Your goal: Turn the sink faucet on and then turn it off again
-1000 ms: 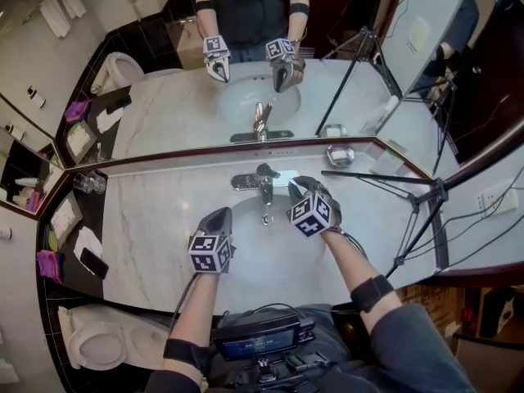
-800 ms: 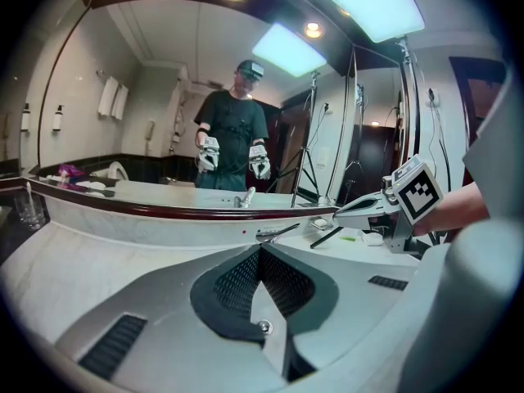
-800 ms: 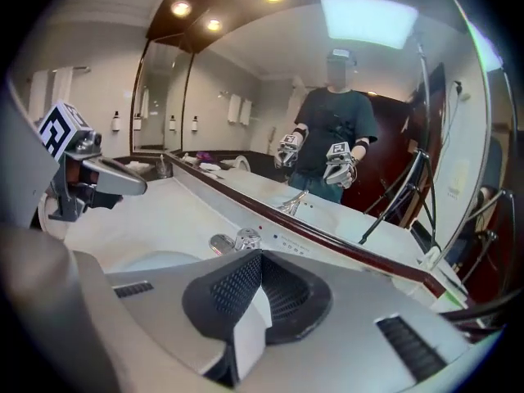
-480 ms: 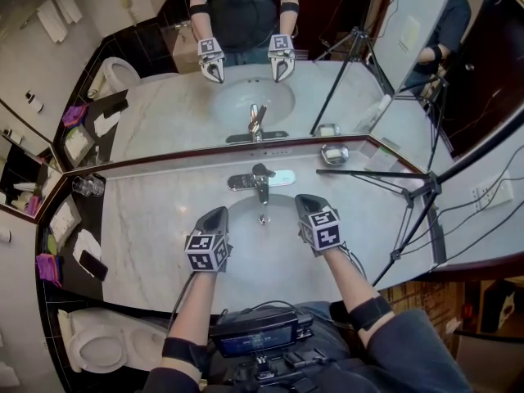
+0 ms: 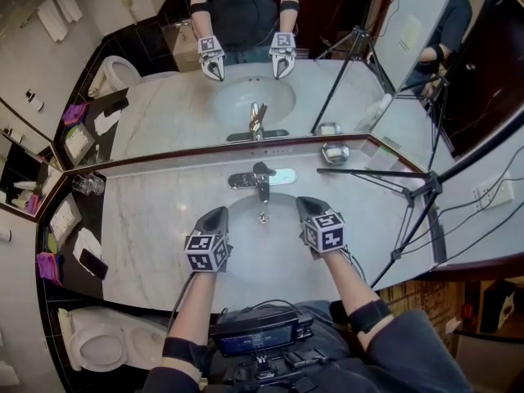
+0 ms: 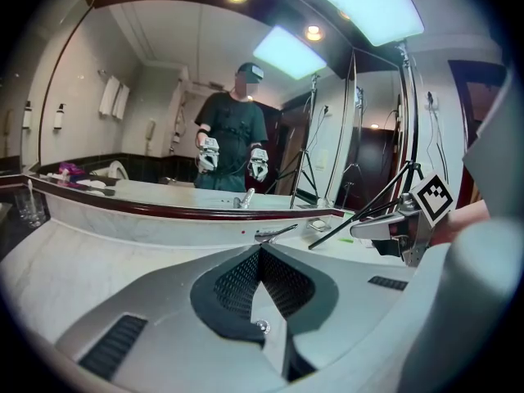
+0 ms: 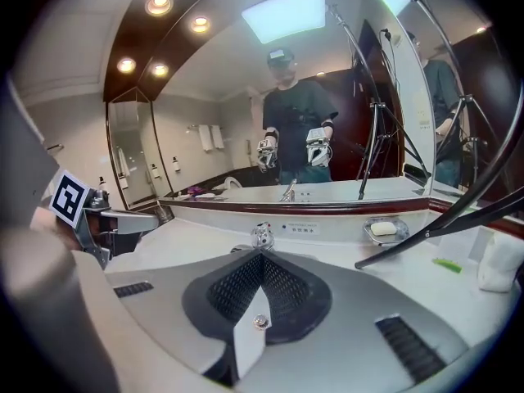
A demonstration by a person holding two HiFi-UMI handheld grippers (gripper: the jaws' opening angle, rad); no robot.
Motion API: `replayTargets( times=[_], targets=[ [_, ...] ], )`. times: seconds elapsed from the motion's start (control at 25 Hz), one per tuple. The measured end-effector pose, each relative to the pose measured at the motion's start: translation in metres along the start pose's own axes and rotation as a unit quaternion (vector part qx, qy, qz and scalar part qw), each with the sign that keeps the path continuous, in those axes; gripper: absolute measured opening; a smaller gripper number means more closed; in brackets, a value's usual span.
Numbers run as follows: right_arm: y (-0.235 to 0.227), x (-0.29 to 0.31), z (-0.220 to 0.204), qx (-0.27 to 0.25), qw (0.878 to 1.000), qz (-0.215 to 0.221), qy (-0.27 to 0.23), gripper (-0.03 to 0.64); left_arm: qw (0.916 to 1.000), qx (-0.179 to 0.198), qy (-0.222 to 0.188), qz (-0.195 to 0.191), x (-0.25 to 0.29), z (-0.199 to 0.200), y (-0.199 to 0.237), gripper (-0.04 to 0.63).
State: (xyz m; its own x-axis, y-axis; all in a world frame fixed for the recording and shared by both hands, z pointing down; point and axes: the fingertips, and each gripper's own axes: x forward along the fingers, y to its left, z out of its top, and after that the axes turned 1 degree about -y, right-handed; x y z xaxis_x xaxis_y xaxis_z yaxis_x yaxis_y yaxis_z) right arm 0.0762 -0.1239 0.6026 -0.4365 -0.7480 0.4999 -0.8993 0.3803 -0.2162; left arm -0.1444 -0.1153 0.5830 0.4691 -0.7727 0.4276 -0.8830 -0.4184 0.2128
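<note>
Find the faucet (image 5: 260, 182) at the back centre of the sink (image 5: 264, 242); see no stream. Find both claws pressed together on nothing: left gripper (image 5: 219, 212) at the basin's near left, right gripper (image 5: 304, 202) at its near right, each well apart from the faucet. Judge the faucet lever untouched and the reach still to make. Advance the right gripper, keep its jaws together, nudge the lever with the tip, stop at first flow, then reverse. Stay clear of the tripod leg (image 5: 377, 177).
</note>
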Motion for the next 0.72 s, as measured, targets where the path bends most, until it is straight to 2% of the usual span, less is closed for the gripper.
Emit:
replayTargets(
  times=[0.28,0.36,0.52,0.72],
  targets=[
    [0.001,0.007,-0.005,-0.024,1.000,-0.001,0.008,0.020,1.0000,0.008,0.003,-0.002,0.002,0.000,-0.002,0.001],
    [0.000,0.010,-0.001,-0.048,0.999,-0.011,0.010,0.021,1.0000,0.006,0.005,-0.001,0.003,0.000,-0.001,0.001],
    [-0.002,0.021,0.011,-0.150,0.988,-0.031,0.022,0.026,1.0000,0.004,0.007,0.000,0.006,-0.001,-0.001,0.001],
    [0.001,0.049,0.018,-0.288,0.956,-0.020,0.041,0.096,0.9999,0.004,0.010,0.004,0.008,-0.002,0.002,0.001]
  ],
)
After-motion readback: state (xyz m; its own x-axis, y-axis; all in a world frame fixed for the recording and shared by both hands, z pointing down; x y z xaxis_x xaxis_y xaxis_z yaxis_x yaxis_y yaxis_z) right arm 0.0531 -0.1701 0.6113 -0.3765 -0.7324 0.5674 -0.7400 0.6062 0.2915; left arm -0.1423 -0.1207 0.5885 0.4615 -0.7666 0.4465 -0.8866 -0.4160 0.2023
